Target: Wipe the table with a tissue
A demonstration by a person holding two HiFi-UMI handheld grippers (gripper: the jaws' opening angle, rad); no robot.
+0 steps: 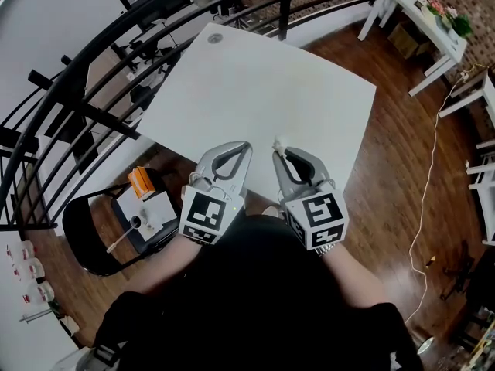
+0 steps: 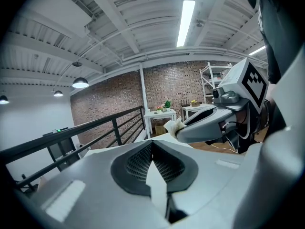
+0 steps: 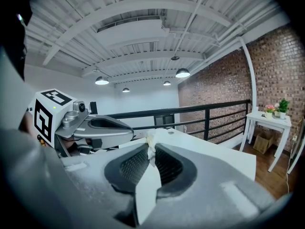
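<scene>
The white table [image 1: 255, 91] lies ahead of me in the head view. Both grippers hover side by side over its near edge, tips pointing away from me. My right gripper [image 1: 278, 151] is shut on a small crumpled white tissue [image 1: 276, 142], which sticks out past its tips. In the right gripper view the tissue [image 3: 150, 140] is pinched where the jaws [image 3: 153, 148] meet. My left gripper [image 1: 246, 147] is shut with nothing in it, just left of the right one. The left gripper view shows its closed jaws [image 2: 152, 144] and, to the right, the right gripper holding the tissue [image 2: 172, 126].
A black metal railing [image 1: 93, 76] curves round the table's far and left sides. Left of me stands a black chair [image 1: 93, 230] carrying an orange box [image 1: 141, 182] and a white box. A white side table [image 1: 421, 14] stands far right, and a cable [image 1: 429, 168] trails over the wooden floor.
</scene>
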